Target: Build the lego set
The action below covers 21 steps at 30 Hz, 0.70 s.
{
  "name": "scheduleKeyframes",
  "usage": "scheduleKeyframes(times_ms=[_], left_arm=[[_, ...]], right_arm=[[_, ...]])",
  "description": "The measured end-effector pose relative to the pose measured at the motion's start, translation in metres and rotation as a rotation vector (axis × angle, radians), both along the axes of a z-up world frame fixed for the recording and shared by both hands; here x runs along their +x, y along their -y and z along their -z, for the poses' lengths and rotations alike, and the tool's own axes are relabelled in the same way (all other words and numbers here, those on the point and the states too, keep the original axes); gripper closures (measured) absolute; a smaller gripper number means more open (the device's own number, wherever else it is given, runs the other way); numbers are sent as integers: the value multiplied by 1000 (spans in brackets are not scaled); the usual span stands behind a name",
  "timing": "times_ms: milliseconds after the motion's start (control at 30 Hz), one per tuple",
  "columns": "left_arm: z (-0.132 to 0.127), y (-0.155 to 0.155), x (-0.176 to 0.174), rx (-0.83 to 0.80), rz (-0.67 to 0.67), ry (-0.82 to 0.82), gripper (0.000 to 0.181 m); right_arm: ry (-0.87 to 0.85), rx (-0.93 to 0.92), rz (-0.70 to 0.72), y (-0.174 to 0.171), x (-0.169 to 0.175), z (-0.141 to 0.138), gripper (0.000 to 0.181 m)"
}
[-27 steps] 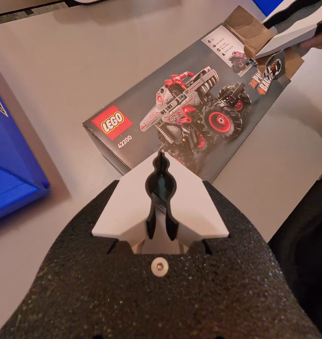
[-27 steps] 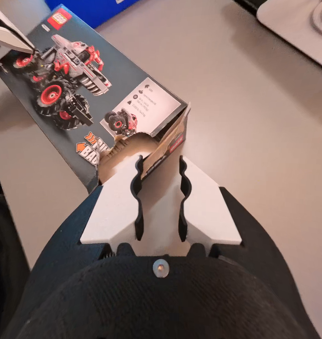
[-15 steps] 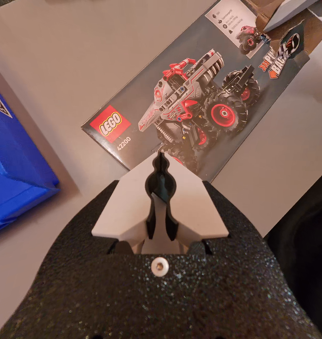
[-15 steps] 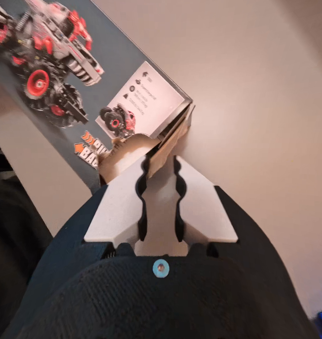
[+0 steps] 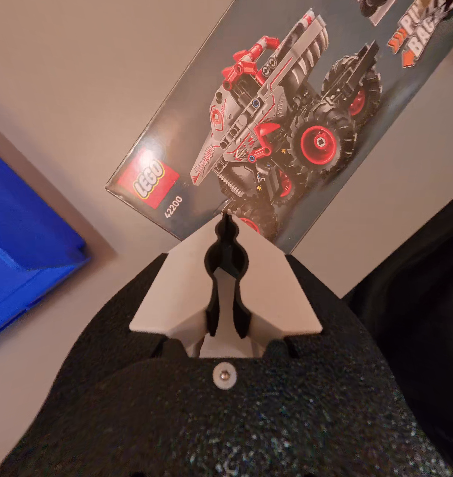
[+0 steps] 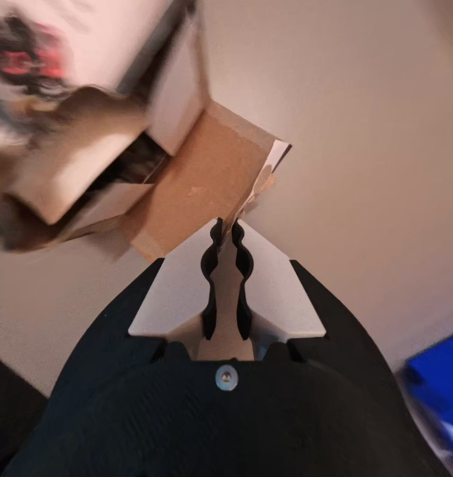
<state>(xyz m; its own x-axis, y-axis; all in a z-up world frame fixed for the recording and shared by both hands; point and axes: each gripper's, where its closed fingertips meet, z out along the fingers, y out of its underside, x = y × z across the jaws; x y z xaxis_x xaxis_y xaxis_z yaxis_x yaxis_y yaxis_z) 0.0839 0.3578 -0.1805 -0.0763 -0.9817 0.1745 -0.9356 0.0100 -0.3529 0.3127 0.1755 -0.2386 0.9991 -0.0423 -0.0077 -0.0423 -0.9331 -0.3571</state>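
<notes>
In the left wrist view, the left gripper, white fingers with black wavy pads on a black textured body, has its tips pressed together over the near edge of the dark grey cardboard Lego box; whether it pinches that edge or merely sits above it cannot be told. The box lies on the beige table, running from centre to the far right, its printed face showing a grey and red monster truck. A bright blue plastic bin sits at the left, apart from the box.

In the right wrist view, the right gripper is nearly closed, its tips nipping the torn corner of the brown cardboard flap that hangs open from the box's end. The rest of the box is far left and heavily blurred, its open end showing a dark interior. A blue object lies at the near right.
</notes>
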Motion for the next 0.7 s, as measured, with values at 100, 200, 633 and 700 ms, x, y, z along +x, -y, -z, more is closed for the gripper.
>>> scheduleKeyframes(times_ms=[100,200,633,700], left_arm=[[0,-1,0,-17,53,-39,181],[-1,2,1,-118,44,-1,181],[-2,4,4,-221,71,126,181],[-2,2,6,-216,69,122,181]], right_arm=[[-110,193,72,3,0,7,175],[-284,358,70,10,-10,-15,174],[-10,683,-202,-5,-48,-129,181],[-16,460,-235,-5,-44,-75,181]])
